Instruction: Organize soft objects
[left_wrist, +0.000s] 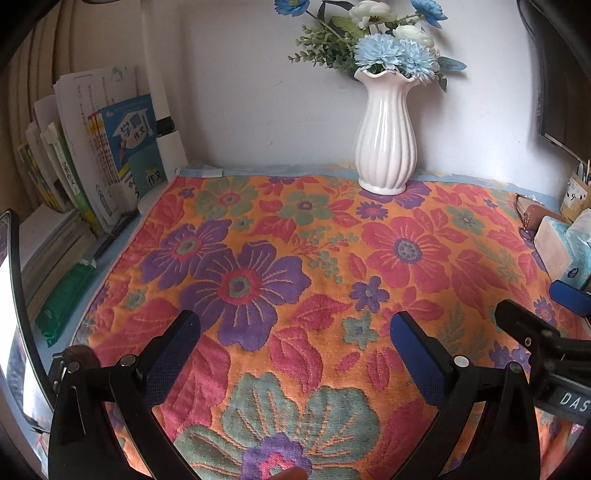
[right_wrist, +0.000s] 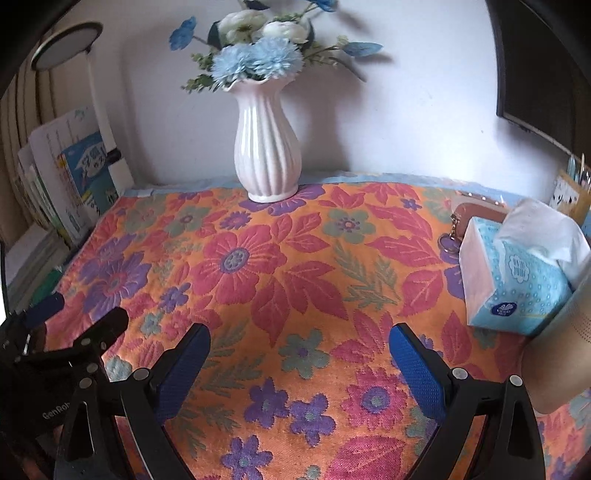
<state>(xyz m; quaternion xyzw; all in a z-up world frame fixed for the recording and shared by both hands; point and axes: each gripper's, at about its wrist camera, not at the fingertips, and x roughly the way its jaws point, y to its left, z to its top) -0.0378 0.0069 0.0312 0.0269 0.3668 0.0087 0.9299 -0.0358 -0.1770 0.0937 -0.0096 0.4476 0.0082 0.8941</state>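
Observation:
A large floral towel (left_wrist: 295, 266) in orange, red and purple lies spread flat over the desk; it also fills the right wrist view (right_wrist: 295, 280). My left gripper (left_wrist: 295, 325) hovers open and empty just above the towel's near part. My right gripper (right_wrist: 299, 336) is open and empty above the towel's near right part. Each gripper shows in the other's view: the right one at the right edge (left_wrist: 543, 314), the left one at the lower left (right_wrist: 74, 317). A blue tissue pack (right_wrist: 517, 273) sits on the towel's right side.
A white ribbed vase (left_wrist: 386, 144) with blue flowers stands on the towel's far edge by the wall. Books (left_wrist: 92, 155) lean at the left, with a green pack (left_wrist: 66, 295) beside the towel. A brown pouch (right_wrist: 476, 214) and a pen holder (right_wrist: 569, 192) stand at the far right.

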